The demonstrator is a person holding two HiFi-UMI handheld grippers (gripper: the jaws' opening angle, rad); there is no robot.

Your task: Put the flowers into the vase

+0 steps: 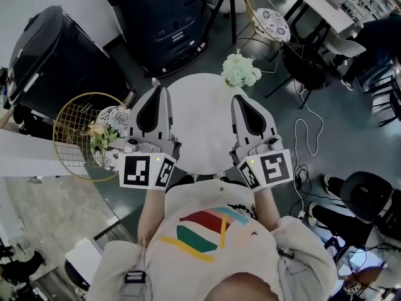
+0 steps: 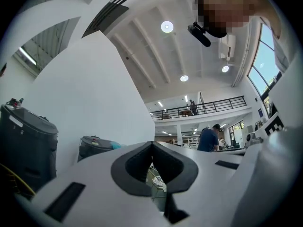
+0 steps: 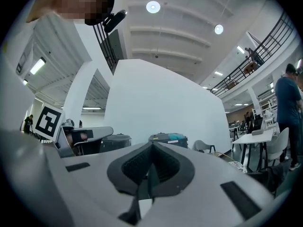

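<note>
A bunch of white flowers (image 1: 240, 71) stands at the far edge of the round white table (image 1: 200, 124); whatever holds it is hidden under the blooms. More pale flowers (image 1: 100, 134) lie on the cushion of a gold wire chair (image 1: 70, 137) left of the table. My left gripper (image 1: 161, 89) hovers over the table's left side, its jaws shut with nothing between them, as the left gripper view (image 2: 152, 144) confirms. Over the right side, my right gripper (image 1: 237, 98) is also shut and empty, pointing level across the room (image 3: 151, 145).
Black bins (image 1: 160, 17) and a dark covered one (image 1: 53, 55) stand behind the table. A second gold chair (image 1: 266, 19) and a black chair (image 1: 307, 64) stand at the back right. Cables (image 1: 307, 137) lie on the floor to the right.
</note>
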